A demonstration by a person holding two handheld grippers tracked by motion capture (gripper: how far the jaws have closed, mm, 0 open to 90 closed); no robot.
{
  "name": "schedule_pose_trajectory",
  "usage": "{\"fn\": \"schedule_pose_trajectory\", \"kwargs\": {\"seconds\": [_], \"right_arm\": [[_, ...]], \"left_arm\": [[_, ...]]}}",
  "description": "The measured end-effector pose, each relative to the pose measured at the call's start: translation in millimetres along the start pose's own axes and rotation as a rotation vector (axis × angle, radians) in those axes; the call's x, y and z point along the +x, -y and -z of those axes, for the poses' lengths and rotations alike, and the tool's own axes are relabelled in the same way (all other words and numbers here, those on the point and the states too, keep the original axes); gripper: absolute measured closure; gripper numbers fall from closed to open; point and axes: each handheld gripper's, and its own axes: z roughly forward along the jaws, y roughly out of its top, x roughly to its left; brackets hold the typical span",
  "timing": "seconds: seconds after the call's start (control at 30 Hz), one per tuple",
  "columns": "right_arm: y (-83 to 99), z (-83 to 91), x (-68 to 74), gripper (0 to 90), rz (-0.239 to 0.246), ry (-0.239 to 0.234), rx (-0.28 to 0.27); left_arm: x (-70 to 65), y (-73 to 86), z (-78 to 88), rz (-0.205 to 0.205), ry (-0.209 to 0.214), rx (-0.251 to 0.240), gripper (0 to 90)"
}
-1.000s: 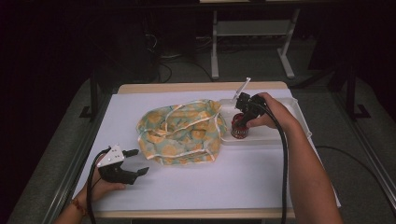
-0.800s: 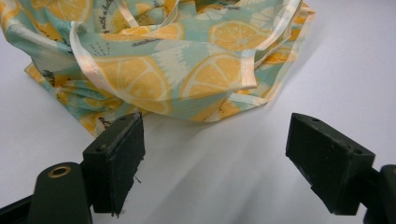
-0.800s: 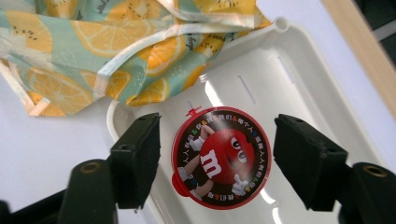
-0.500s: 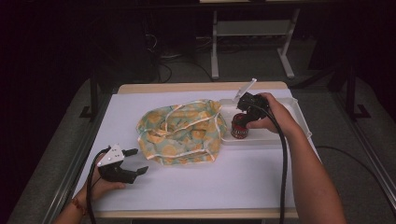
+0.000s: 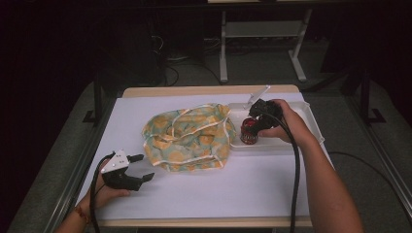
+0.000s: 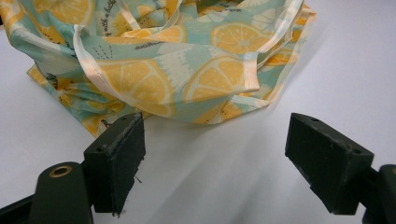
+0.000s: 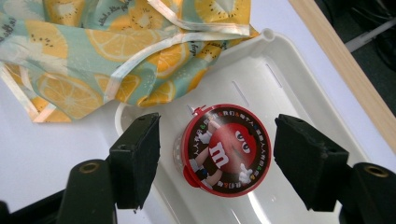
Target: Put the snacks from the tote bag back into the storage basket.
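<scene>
Candy tub [image 7: 223, 149], red-lidded, is standing in the white tray [image 7: 299, 98] just beside the lemon-print bag [image 5: 189, 137]. Right gripper [image 5: 253, 127] is hovering over it, jaws spread on either side of the lid, pads not touching. Left gripper [image 5: 138, 170] is resting on the table [image 5: 204, 194], jaws released and pointing toward the bag.

White paper sheet [image 5: 204, 194] over a wooden table [image 5: 194, 91]; metal stand [image 5: 262, 39] beyond.
</scene>
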Motion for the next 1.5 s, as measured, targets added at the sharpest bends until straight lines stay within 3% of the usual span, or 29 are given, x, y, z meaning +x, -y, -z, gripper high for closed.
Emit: {"fn": "schedule_pose_trajectory", "kwargs": {"seconds": [0.7, 0.83, 1.0, 1.3, 1.5], "right_arm": [[27.2, 2.3, 19.7, 24.6, -0.052, 0.039, -0.1], [35.9, 1.8, 23.3, 20.8, -0.097, 0.066, -0.167], [52.1, 0.7, 27.2, 22.0, -0.188, 0.094, -0.352], [74.6, -8.0, 35.8, 21.1, -0.253, 0.176, -0.465], [84.2, -10.9, 40.6, 22.3, -0.249, 0.232, -0.48]], "left_arm": [[-0.5, -0.3, 1.0, -0.005, 0.006, 0.003, 20.0], [-1.1, -0.6, 1.2, -0.009, 0.006, 0.001, 20.0], [-0.9, -0.5, 1.7, -0.009, 0.007, 0.001, 20.2], [-1.5, -0.5, 1.3, -0.008, 0.006, 0.002, 20.2], [-1.7, -0.6, 1.9, -0.008, 0.004, -0.004, 20.1]]}}
